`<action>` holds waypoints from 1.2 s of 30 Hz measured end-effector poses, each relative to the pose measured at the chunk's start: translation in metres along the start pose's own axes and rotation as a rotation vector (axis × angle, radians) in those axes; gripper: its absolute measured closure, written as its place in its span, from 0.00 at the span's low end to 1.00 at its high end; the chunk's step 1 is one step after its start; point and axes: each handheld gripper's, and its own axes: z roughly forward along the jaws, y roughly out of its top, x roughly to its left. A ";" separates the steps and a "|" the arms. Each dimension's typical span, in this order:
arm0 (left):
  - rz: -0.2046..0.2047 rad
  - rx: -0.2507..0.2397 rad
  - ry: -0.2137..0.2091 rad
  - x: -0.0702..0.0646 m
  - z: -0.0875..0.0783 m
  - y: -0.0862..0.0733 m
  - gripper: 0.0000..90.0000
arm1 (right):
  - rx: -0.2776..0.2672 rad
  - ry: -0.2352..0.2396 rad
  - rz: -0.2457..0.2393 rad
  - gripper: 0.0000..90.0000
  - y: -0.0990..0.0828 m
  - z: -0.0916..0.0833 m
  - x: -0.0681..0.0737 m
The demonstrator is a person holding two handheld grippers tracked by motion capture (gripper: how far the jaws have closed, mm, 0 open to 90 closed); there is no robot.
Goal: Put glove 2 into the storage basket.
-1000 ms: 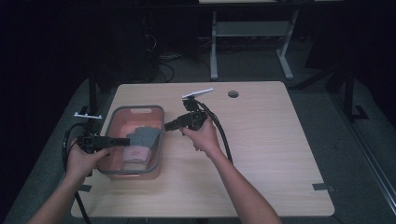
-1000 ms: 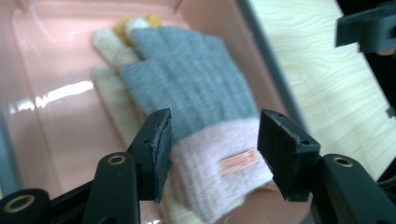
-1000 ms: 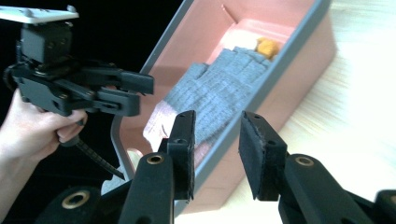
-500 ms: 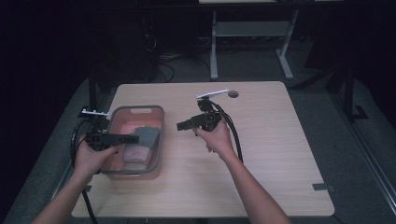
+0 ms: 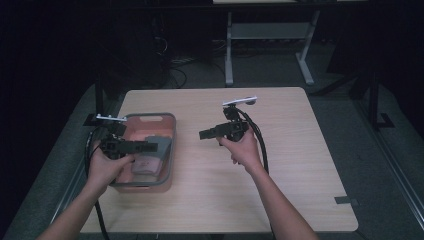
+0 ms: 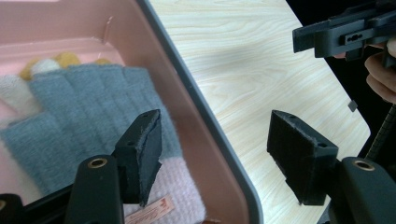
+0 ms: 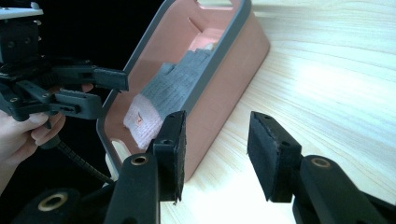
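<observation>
Now, with the grey knitted glove lying loose in the pink bin, both the left gripper and right gripper, fingers just opening and empty, should back clear of that bin's rim.

Wooden table; metal stand behind.

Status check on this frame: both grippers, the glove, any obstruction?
Left gripper just opening, nothing between jaws, over bin rim. Right gripper also opening, empty, above table. Grey glove lies in bin. No obstruction.
</observation>
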 end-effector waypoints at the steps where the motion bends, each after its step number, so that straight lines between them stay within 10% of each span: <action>1: 0.002 -0.001 -0.003 -0.002 0.001 0.001 0.39 | -0.001 0.000 0.002 0.63 -0.001 -0.001 -0.001; 36: 0.102 0.026 -0.083 -0.049 0.040 0.011 0.35 | -0.067 -0.051 0.057 0.56 -0.026 -0.053 -0.034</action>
